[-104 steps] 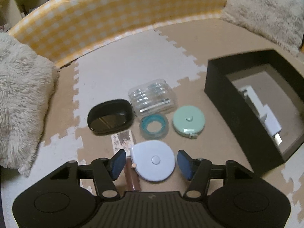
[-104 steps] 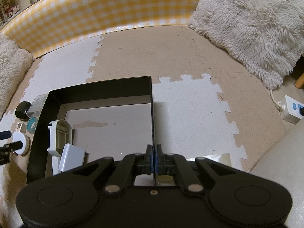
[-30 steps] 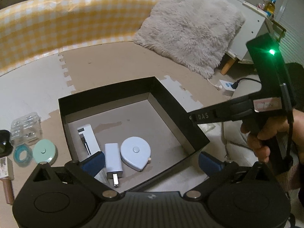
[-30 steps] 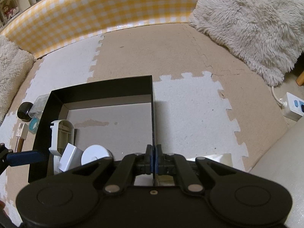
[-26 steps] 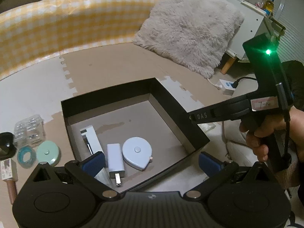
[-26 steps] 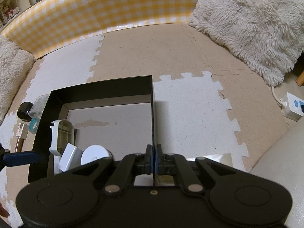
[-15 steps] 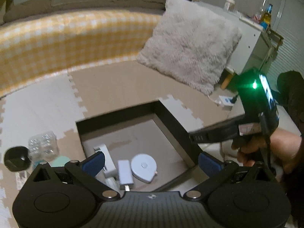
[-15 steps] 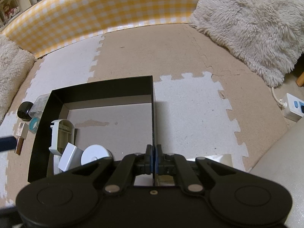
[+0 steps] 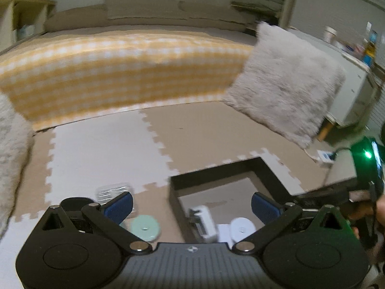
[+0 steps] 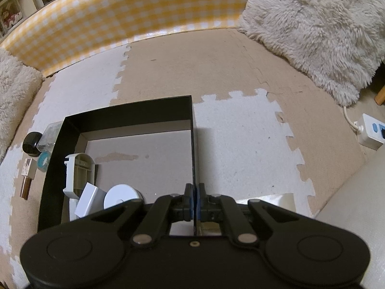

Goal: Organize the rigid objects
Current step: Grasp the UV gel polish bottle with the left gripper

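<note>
Mint tape measure point(image 9: 145, 227) is seen on the mat, low and just inboard of the left gripper's point(image 9: 191, 203) left blue pad, w/ the clear plastic case point(image 9: 113, 191) behind it and a dark oval item partly hidden under the linkage. No long axis is offered by the round body, so approach angle is judged not to matter much. Left gripper is held wide open, nothing between the pads, and is pointed between the loose items and the black box point(image 10: 130, 112). Box lies to the right of the mint tape; inside it a white clip-like part point(image 10: 78, 173), a white block point(image 10: 90, 198) and a white tape measure point(image 10: 121, 195) are already placed. Outside its left wall, a teal ring point(image 10: 44, 160) and a copper-tipped stick point(image 10: 26, 180) are left on the mat. Right gripper point(image 10: 195, 201) is clamped tight on the box's right wall, so left hand is judged nearer for the next pick: down and leftward.
</note>
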Demonstrator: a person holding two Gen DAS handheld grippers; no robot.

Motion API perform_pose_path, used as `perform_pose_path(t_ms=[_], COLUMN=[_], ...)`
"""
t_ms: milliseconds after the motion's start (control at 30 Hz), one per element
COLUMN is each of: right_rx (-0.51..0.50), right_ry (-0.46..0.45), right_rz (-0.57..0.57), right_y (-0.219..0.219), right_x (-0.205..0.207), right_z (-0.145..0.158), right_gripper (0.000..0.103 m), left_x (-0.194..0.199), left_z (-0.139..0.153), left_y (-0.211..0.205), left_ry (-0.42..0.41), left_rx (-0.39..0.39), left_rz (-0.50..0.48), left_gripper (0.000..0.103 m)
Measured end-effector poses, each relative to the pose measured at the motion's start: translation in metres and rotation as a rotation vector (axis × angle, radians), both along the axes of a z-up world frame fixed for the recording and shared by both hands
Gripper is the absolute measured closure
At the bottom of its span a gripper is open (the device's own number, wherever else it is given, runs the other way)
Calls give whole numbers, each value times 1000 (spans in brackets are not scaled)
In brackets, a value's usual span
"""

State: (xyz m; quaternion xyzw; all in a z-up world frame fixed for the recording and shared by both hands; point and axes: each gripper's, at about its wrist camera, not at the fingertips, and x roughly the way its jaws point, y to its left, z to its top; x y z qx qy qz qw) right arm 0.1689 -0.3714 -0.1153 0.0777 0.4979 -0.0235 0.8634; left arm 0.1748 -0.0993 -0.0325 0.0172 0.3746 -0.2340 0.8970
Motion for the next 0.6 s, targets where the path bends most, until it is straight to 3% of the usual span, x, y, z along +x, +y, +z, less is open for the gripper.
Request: perform_pose_path(t_ms=[200,500,600], right_rx=[-1,2,-1], right_ry=[0,0,0], right_rz=[1,-1,2], right_y=[0,0,-1], right_x=[0,0,0], right_z=[0,0,0], right_gripper=[99,99,99], left_x=[18,38,42], left_z=[-3,-35,-48], left_y=[34,77,84], left_ry=[17,72,83], left_rx=[17,81,92], left_rz=[104,257,285], left_gripper=[0,1,9])
